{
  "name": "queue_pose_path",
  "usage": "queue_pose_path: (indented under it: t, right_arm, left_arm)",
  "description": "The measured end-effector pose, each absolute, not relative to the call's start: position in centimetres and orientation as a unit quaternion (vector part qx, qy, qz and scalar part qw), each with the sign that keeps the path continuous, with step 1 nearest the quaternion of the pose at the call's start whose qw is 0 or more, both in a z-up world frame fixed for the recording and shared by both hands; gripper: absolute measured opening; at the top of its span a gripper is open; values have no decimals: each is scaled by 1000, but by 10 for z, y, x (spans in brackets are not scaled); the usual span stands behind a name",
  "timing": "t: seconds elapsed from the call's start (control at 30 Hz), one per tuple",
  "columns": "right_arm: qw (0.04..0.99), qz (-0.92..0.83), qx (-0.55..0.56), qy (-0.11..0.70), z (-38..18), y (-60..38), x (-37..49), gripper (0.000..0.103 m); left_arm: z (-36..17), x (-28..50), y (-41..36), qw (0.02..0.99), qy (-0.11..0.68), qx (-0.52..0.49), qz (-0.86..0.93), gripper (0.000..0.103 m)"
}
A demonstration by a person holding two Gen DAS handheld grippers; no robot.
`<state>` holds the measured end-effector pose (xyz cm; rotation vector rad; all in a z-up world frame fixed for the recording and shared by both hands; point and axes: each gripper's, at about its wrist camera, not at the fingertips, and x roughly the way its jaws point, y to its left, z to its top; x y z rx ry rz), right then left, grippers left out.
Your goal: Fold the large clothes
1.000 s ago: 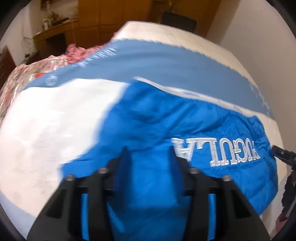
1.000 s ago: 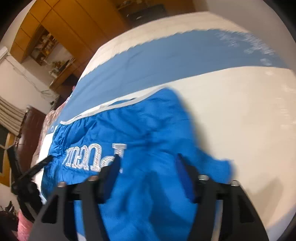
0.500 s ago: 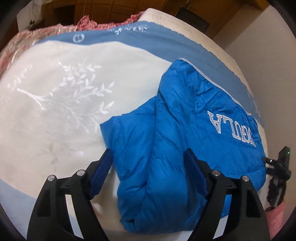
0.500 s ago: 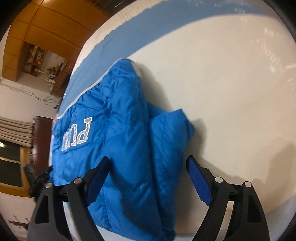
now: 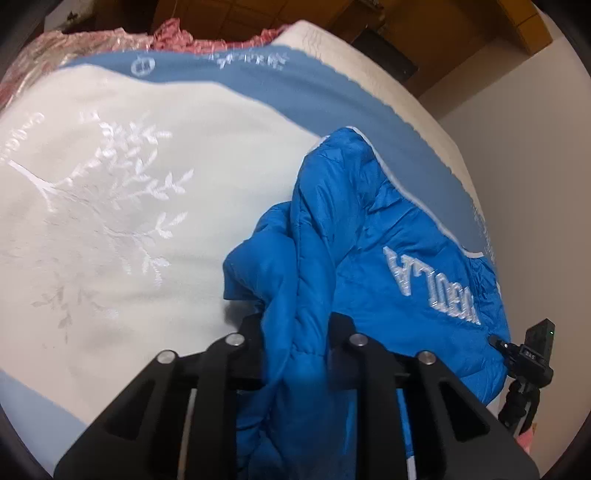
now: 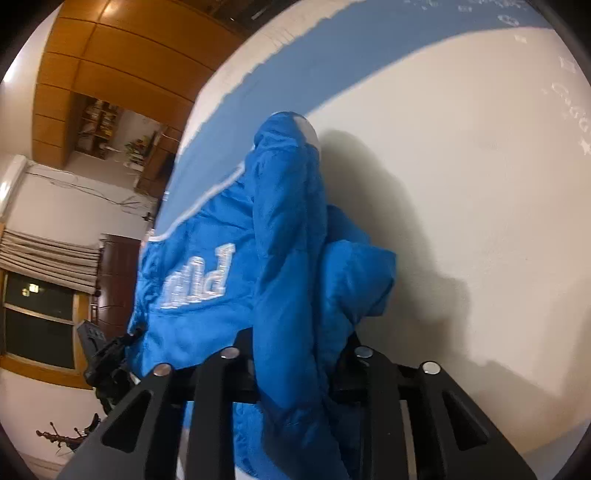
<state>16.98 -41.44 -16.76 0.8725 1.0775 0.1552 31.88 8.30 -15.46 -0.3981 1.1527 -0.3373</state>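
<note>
The bed (image 5: 155, 229) fills most of both views, its cream cover woven with a pale leaf pattern and edged by a dusty-blue band (image 5: 280, 92) that carries white lettering. On it lies the blue jacket (image 5: 399, 258), a puffy quilted garment with white embroidered letters across its back and a thin white trim along the far edge; it sits toward the bed's side nearest the plain wall. A bunched fold of it rises off the cover toward the cameras, with one rumpled flap (image 6: 354, 280) sticking out to the side.

The left gripper (image 5: 295, 332) is pinched narrow on that raised fold, fabric filling the gap between its black fingers. The right gripper (image 6: 295, 354) is likewise closed down on a thick ridge of the blue jacket (image 6: 280, 229), which stands up between its fingers and throws a dark shadow on the cream cover.

Half a second ago both grippers stood wide apart above the jacket, which then lay flat and folded on the bed; now both have clamped on it and a part is lifted.

A red-patterned bedspread (image 5: 173, 35) lies crumpled beyond the bed's far edge. A small black device on a tripod (image 5: 532, 354) stands just beside the jacket's outer edge. Wooden wardrobes (image 6: 122, 55) and a dark window (image 6: 37, 317) line the room.
</note>
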Motion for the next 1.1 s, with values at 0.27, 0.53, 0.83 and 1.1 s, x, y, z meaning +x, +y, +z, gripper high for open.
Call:
queue_pose_path:
  t: [0.27, 0.53, 0.83, 1.1]
  right_arm:
    - [785, 99, 387, 475, -107, -402, 140, 19]
    - [793, 124, 370, 467, -62, -380, 73, 19]
    - [771, 123, 365, 506, -78, -325, 2, 19]
    - [755, 58, 369, 540, -145, -308, -15, 21]
  left_arm:
    - [-93, 282, 82, 826, 506, -172, -179, 14]
    - [-43, 196, 108, 836, 485, -154, -207, 14]
    - [-67, 112, 158, 822, 516, -153, -184, 14]
    - [-150, 93, 174, 811, 558, -109, -140, 28]
